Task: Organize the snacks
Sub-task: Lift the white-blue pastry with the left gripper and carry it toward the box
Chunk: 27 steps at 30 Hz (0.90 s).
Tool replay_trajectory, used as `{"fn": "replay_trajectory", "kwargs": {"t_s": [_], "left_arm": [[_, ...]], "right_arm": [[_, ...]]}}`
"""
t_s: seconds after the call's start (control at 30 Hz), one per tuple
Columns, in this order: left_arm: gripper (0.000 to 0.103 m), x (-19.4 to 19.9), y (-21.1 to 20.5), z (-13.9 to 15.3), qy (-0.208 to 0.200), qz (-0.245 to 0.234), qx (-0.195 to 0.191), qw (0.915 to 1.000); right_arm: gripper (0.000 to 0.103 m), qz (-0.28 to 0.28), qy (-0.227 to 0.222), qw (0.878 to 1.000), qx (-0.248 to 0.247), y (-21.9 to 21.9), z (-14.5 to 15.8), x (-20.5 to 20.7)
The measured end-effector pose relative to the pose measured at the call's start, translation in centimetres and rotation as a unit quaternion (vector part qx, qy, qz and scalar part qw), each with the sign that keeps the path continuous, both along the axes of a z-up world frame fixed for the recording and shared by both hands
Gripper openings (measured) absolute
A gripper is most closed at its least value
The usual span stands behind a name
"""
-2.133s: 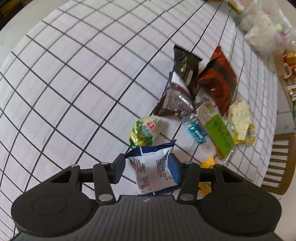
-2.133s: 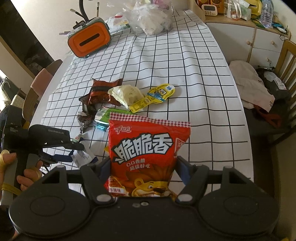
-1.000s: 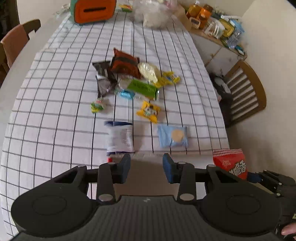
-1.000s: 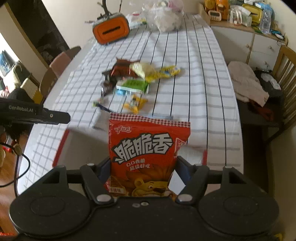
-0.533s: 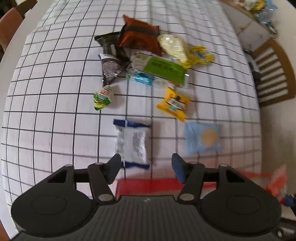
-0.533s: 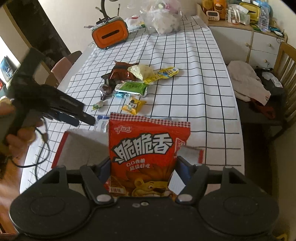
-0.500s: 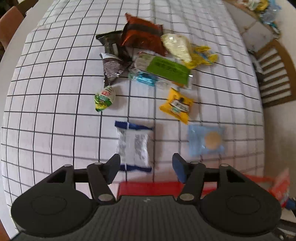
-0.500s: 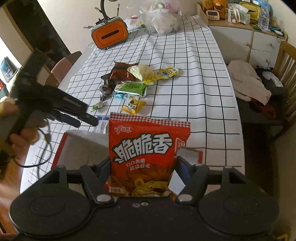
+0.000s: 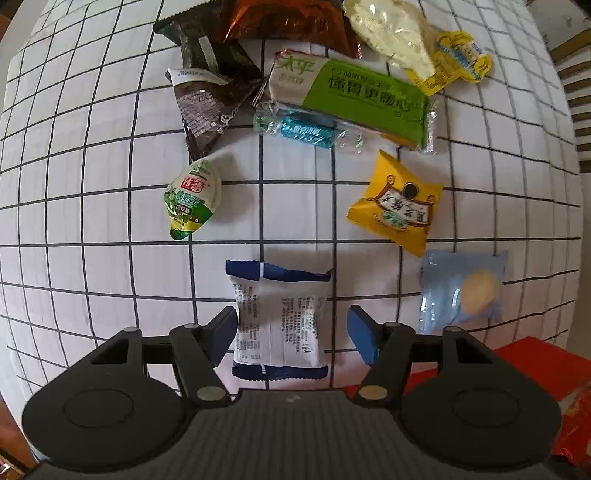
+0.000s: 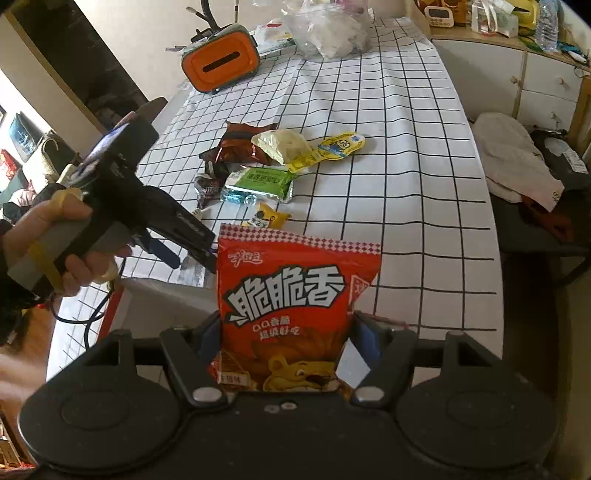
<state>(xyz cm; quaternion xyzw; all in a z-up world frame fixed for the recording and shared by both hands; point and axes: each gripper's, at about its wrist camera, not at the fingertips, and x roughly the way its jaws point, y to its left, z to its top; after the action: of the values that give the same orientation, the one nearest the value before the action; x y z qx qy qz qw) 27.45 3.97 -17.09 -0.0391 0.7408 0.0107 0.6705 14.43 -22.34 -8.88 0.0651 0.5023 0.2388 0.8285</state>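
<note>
The left wrist view looks straight down on the checked tablecloth [image 9: 92, 206]. My left gripper [image 9: 291, 325] is open, and a white and blue packet [image 9: 277, 295] lies flat between its fingers, with the pads clear of it. My right gripper [image 10: 287, 328] is shut on an upright red snack bag [image 10: 295, 288]. The right wrist view has the left gripper [image 10: 188, 258] in a hand, low over the table's near edge. A yellow packet [image 9: 399, 206], a light blue packet [image 9: 461, 291] and a small green and white packet [image 9: 192, 199] lie nearby.
Farther off is a heap with a green bar [image 9: 354, 96], a teal candy [image 9: 306, 131] and dark brown packets [image 9: 203, 103]. A red-rimmed box [image 10: 114, 306] sits at the near table edge. An orange case [image 10: 221, 66] and a plastic bag [image 10: 332, 33] stand at the far end.
The left gripper let go of the white and blue packet, opened wider and sank low over it. The right gripper still holds the red bag and has drifted slightly.
</note>
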Motion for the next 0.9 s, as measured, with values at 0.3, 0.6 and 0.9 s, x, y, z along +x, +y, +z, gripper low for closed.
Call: {"fn": "replay_trajectory", "kwargs": {"t_s": [0.3, 0.6, 0.9], "left_arm": [[0.045, 0.4, -0.9, -1.4, -0.013, -0.008, 0.026, 0.9995], [0.043, -1.7, -0.5, 0.2, -0.084, 0.019, -0.002, 0.9963], [0.043, -3.9, 2.2, 4.4, -0.163, 0.05, -0.042, 0.9844]], "right_arm": [[0.071, 0.007, 0.004, 1.0, 0.01, -0.2, 0.1, 0.2], [0.071, 0.003, 0.001, 1.0, 0.011, -0.2, 0.2, -0.2], [0.071, 0.001, -0.009, 1.0, -0.003, 0.1, 0.5, -1.4]]}}
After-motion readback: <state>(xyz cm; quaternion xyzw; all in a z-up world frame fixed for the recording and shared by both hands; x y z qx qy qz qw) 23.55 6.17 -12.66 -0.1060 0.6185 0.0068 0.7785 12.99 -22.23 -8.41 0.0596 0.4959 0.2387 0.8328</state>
